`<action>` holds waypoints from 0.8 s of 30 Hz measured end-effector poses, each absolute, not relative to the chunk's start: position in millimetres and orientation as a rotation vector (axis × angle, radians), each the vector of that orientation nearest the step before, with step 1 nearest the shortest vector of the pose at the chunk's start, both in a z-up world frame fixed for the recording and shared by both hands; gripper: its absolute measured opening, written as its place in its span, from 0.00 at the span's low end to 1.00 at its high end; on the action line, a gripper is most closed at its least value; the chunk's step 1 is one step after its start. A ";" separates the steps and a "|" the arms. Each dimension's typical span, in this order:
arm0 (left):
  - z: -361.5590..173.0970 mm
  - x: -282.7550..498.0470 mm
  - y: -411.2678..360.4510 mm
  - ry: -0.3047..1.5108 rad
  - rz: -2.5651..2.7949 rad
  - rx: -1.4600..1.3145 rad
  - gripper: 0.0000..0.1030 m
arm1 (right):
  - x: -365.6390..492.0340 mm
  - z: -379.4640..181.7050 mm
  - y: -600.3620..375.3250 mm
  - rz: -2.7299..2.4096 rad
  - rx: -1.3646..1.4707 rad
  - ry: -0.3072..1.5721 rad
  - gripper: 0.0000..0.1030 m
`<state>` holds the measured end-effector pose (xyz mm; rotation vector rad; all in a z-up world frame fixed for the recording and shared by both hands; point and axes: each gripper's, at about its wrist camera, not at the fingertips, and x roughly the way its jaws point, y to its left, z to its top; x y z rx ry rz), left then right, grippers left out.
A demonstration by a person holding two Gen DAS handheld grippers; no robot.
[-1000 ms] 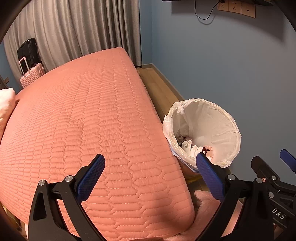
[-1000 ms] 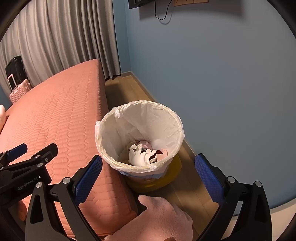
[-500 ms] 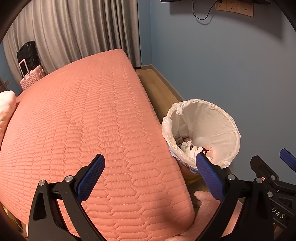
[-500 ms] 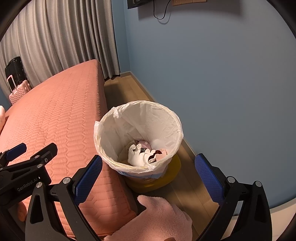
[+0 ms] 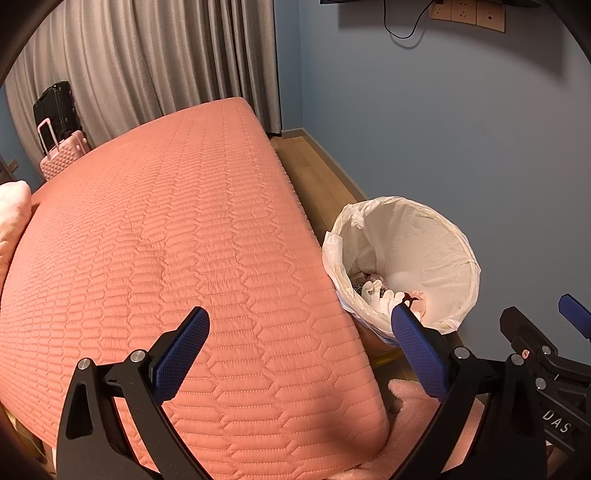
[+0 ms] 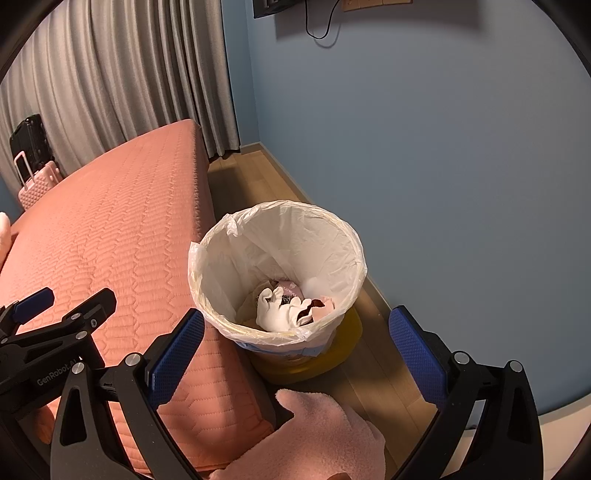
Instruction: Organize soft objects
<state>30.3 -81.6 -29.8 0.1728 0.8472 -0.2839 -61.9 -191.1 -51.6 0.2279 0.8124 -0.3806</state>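
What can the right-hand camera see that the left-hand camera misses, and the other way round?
Only the right wrist view shows the bin's yellow base on the floor. Only the left wrist view shows the wall sockets. Both show the lined bin with small clothes inside, the bed, the pink suitcase, and both tools, the left tool and the right tool, open.

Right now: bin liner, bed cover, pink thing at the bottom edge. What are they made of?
Bin liner: thin plastic film, translucent white, by its crinkles and slight sheen.
Bed cover: quilted fabric, matte salmon, with stitched hexagon-like rows and soft puckering.
Pink thing: probably fleece or plush, given its fuzzy matte nap; what item it is cannot be told, as it is cut off by the frame.
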 end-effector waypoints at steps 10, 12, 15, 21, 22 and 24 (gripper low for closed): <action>-30.0 29.7 -81.3 0.848 -0.285 0.174 0.92 | -61.9 -51.4 -190.8 -0.381 0.230 0.813 0.95; -30.1 29.7 -81.4 0.848 -0.284 0.173 0.92 | -61.7 -51.5 -191.4 -0.381 0.229 0.813 0.95; -30.1 29.7 -81.4 0.848 -0.283 0.174 0.92 | -61.8 -51.3 -191.3 -0.381 0.232 0.814 0.95; -31.3 29.0 -80.5 0.849 -0.282 0.174 0.92 | -62.8 -50.0 -190.3 -0.382 0.233 0.814 0.95; -31.4 28.9 -80.4 0.849 -0.283 0.173 0.92 | -62.6 -49.7 -189.9 -0.382 0.234 0.814 0.95; -31.4 28.8 -80.2 0.849 -0.282 0.174 0.92 | -62.6 -49.9 -189.9 -0.382 0.234 0.814 0.95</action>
